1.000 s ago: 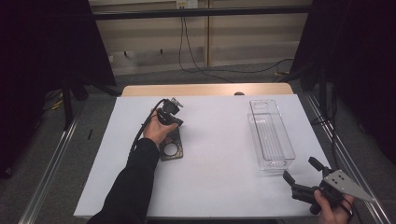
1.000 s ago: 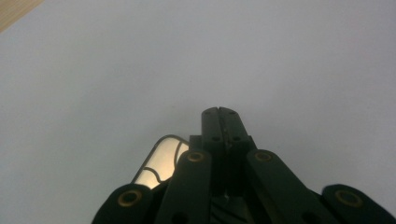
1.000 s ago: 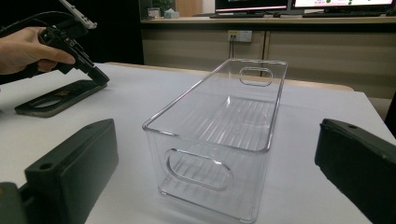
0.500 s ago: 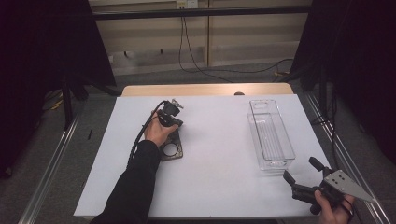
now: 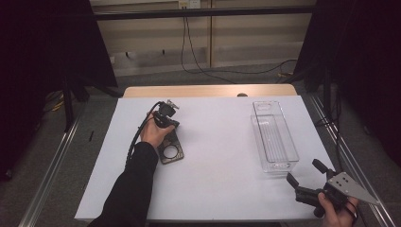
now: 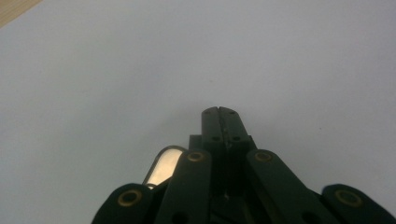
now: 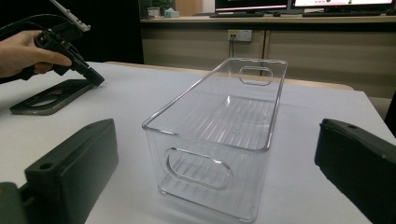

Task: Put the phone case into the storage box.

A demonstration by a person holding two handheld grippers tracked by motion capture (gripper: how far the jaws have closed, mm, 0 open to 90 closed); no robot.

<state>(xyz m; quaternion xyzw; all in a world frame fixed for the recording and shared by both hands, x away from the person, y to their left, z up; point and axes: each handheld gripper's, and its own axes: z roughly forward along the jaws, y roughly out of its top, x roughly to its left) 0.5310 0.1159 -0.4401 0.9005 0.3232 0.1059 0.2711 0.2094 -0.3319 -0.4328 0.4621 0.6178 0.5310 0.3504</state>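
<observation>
On the left side of the white table (image 5: 213,189), the person's left hand (image 5: 153,132) holds the left gripper (image 5: 166,112), its black cable trailing back along the dark sleeve. The gripper tilts down over the far end of a dark flat plate (image 5: 169,149) with a round hole in it, which lies on the table just beside the hand. In the left gripper view the two black jaws are pressed together with nothing between them, their tips pointing at bare white surface, and a pale, shiny rounded edge (image 6: 163,165) peeks out below the linkage on the left side; what it belongs to cannot be told. In the right gripper view the same gripper's tip rests at or just above the far end of the plate, though whether it touches cannot be told. Further right, well apart from the plate, a clear plastic bin (image 5: 274,137) stands upright on the table, long and narrow, with an oval handle cut-out at each end and nothing inside. At the near right corner of the table, the right hand (image 5: 335,213) holds the right gripper (image 5: 306,178), topped by its grey three-cornered plate, and its jaws stand wide apart, facing the near end of the bin without touching it.
</observation>
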